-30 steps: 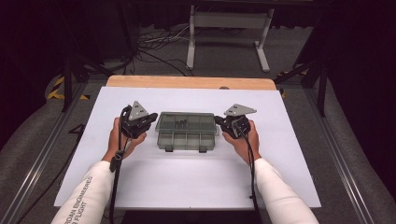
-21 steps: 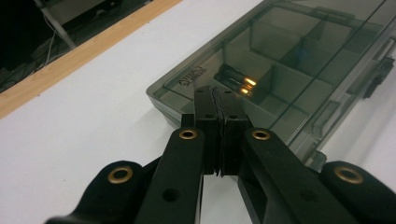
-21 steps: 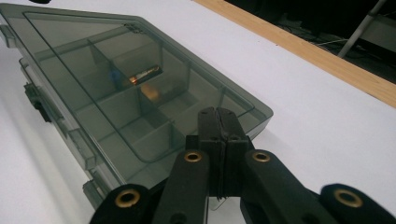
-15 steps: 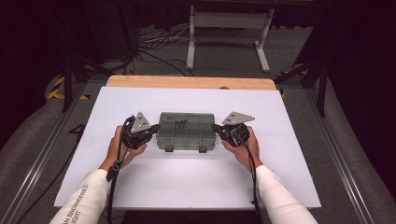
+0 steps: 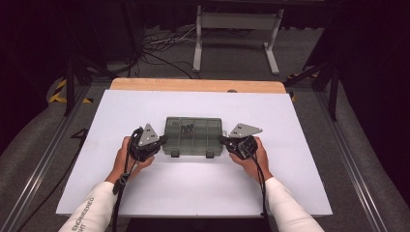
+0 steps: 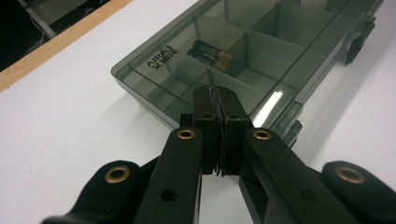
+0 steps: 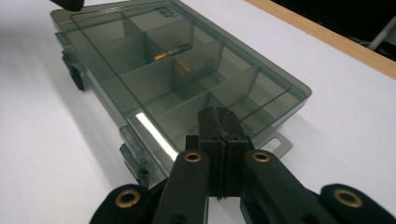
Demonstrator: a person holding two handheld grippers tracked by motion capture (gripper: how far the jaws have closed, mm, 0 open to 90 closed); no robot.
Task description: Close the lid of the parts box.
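A smoky clear compartment box (image 5: 193, 136) lies shut in the middle of the white table, its two latches on the near side. Batteries (image 6: 210, 52) lie in one of its compartments, seen through the lid (image 7: 173, 50). My left gripper (image 5: 162, 140) is at the box's left end, its jaws shut with nothing between them. In the left gripper view its tips (image 6: 217, 93) stand over the end edge of the box (image 6: 280, 51). My right gripper (image 5: 221, 140) is at the right end, also shut and empty. Its tips (image 7: 218, 114) reach over the near corner of the box (image 7: 140, 79).
The white table top (image 5: 193, 193) has free room on all sides of the box. A wooden edge (image 5: 193, 85) runs along the far side. Beyond it are a metal stand (image 5: 237, 29) and floor cables (image 5: 159, 46). Cables trail from both grippers toward me.
Both grippers have come down and toward me, from level with the box's far corners to its two ends. The box has stayed in place.
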